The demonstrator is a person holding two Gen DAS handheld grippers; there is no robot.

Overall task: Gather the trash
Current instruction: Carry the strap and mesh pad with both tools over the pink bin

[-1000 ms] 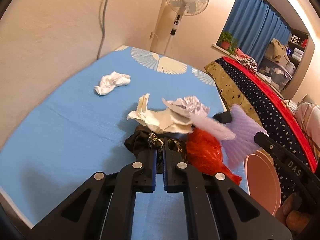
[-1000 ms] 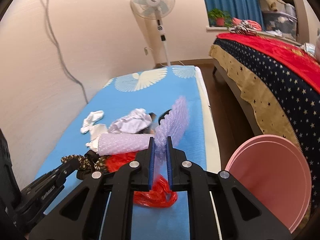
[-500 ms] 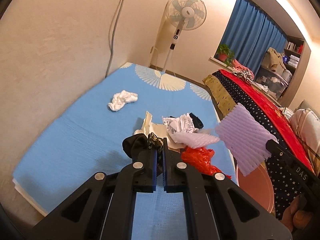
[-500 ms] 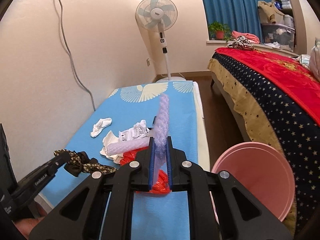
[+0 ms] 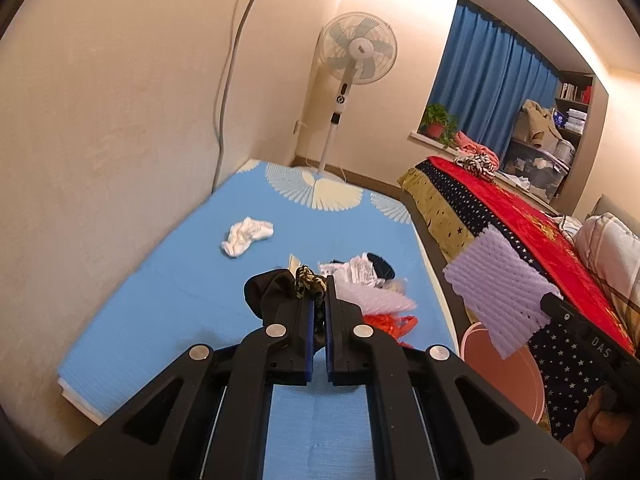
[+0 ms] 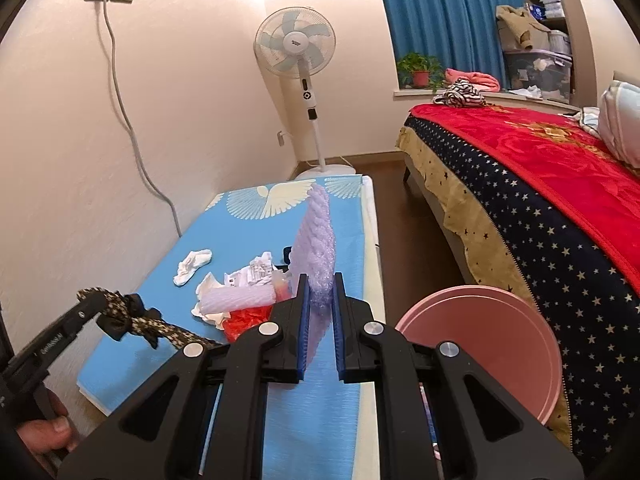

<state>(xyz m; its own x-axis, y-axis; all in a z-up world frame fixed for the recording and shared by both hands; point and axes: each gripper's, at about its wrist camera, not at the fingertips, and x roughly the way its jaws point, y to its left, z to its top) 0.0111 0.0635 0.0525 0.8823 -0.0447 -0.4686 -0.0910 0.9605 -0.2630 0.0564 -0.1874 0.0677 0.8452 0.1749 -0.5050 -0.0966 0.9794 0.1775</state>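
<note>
Lilac foam sheet point(image 6: 314, 248), pink bin point(image 6: 480, 344), blue mat point(image 5: 160, 288) with white fan motifs, black-and-gold patterned cloth point(image 6: 132, 320), red bag point(image 5: 384, 322)

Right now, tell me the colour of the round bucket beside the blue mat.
Pink, clearest in the right wrist view.

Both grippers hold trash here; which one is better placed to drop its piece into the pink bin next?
Right. The right gripper, shut on the purple foam sheet, is beside the pink bin. The left gripper, holding the black patterned cloth, is over the blue mat, farther away.
</note>
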